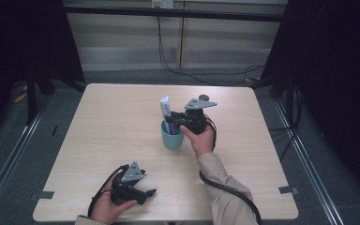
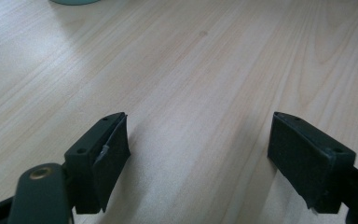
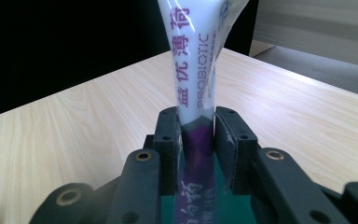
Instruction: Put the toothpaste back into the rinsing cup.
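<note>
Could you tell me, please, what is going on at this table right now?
A person works at a wooden table with a gripper in each hand. The right gripper is shut on a white and purple toothpaste tube that stands upright in a teal cup near the table's middle. The left gripper rests near the front edge, jaws open, with nothing between them.

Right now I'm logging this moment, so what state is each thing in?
Tube: upright, lower end in the cup, clamped by the right gripper.
Cup: upright on the table, holding the tube.
Right gripper: shut on the tube.
Left gripper: open, nothing between its jaws, low over the table near the front edge.
</note>
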Tool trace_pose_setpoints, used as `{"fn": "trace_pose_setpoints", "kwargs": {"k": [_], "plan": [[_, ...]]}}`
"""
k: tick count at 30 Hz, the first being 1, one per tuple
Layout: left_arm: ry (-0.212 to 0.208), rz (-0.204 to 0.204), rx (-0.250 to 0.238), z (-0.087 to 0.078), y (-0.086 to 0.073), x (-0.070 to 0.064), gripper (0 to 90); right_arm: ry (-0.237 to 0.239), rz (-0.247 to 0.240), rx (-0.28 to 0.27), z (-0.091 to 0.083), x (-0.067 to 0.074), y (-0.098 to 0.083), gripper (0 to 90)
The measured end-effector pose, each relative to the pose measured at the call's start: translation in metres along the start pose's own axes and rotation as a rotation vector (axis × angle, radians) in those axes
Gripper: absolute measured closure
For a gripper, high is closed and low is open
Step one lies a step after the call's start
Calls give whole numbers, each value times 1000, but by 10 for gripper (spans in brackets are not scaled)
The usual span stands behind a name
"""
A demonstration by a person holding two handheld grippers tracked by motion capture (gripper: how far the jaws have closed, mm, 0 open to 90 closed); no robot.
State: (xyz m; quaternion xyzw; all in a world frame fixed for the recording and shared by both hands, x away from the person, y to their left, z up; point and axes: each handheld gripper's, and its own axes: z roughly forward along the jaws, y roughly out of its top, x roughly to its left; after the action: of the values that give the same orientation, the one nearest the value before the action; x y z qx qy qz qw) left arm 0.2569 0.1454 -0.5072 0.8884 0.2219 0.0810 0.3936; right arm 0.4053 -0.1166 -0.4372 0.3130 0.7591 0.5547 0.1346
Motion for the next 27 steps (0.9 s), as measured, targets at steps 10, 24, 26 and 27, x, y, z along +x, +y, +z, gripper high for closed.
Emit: {"fn": "trace_pose_setpoints", "kwargs": {"k": [10,24,26,27], "plan": [[0,0,0,0,0,0,201,9,-12,17,0,2,1,700],[0,0,-1,0,0,0,201,-12,-33,69,0,5,0,507],[0,0,0,0,0,0,201,-18,-33,80,-1,6,1,465],[0,0,2,0,0,0,201,-19,-36,84,-1,6,2,463]]}}
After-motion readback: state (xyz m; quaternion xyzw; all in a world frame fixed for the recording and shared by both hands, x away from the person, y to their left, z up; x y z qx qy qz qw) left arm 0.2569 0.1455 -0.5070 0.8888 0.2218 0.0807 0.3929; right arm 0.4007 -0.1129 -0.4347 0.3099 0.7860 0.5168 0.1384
